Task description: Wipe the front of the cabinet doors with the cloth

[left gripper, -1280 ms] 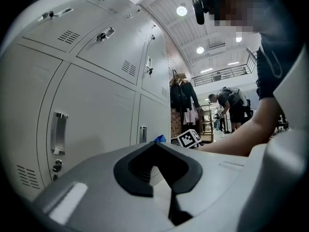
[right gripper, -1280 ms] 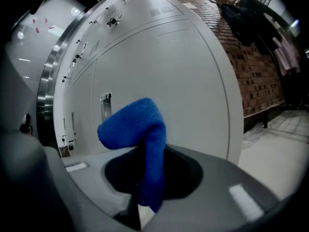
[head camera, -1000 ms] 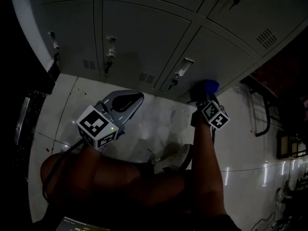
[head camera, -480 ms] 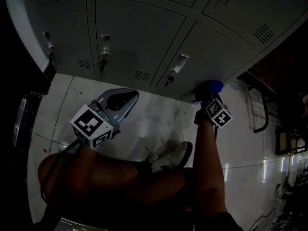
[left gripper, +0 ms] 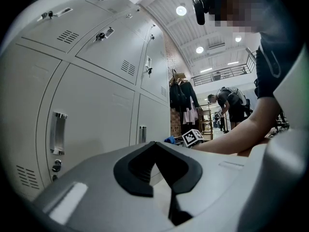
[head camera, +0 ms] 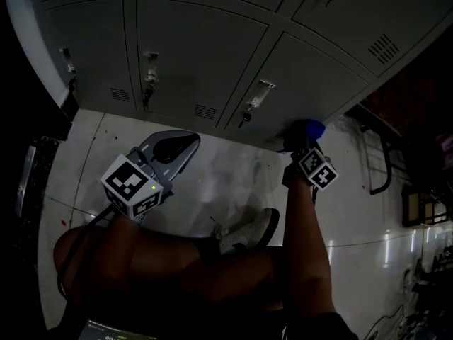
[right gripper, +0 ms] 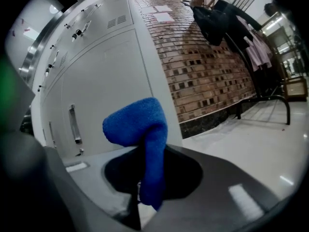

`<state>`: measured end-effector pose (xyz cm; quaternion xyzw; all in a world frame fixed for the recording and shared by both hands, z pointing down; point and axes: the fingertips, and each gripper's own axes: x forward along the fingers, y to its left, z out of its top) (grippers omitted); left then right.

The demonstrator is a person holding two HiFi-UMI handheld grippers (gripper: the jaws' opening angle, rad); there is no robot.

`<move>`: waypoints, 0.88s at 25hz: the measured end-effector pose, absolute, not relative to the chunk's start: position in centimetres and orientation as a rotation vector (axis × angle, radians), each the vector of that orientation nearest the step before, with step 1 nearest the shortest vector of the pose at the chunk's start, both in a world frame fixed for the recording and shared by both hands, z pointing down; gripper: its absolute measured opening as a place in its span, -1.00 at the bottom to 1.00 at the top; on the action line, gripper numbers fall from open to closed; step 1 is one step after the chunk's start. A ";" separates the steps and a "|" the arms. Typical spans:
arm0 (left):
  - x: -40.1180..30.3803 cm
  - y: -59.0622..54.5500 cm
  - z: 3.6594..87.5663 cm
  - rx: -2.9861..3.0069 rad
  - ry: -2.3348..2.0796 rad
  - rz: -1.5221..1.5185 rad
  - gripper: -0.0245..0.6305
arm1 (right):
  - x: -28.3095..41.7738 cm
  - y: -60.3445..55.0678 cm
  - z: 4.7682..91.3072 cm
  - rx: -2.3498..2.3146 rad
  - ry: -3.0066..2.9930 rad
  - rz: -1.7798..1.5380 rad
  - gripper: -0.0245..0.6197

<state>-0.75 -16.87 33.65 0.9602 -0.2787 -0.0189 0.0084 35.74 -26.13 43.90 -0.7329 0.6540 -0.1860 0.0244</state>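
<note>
A blue cloth is pinched in my right gripper, bunched above the jaws; it also shows as a blue lump against the bottom right corner of the grey cabinet doors. The right gripper sits low by the rightmost lower door. My left gripper hovers over the floor in front of the lower doors, its jaws together with nothing between them.
Door handles and locks stick out from the lower doors. A white glossy floor lies below. A shoe rests near my knee. A brick wall and a black metal rack stand right of the cabinet.
Both grippers shifted slightly; the right gripper with the cloth stays at the cabinet's lower right corner. The view has drifted a little.
</note>
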 end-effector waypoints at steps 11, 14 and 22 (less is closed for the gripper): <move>-0.8 -16.9 33.3 2.996 -0.878 -0.072 -0.91 | 16.3 -26.3 48.4 -1.879 2.590 -0.560 -0.71; -0.9 -17.0 33.2 2.998 -0.877 -0.077 -0.91 | 14.0 -26.6 49.3 -1.815 2.668 -0.567 -0.71; -1.0 -17.2 33.5 2.992 -0.883 -0.070 -0.91 | 14.0 -29.2 51.7 -1.849 2.710 -0.590 -0.71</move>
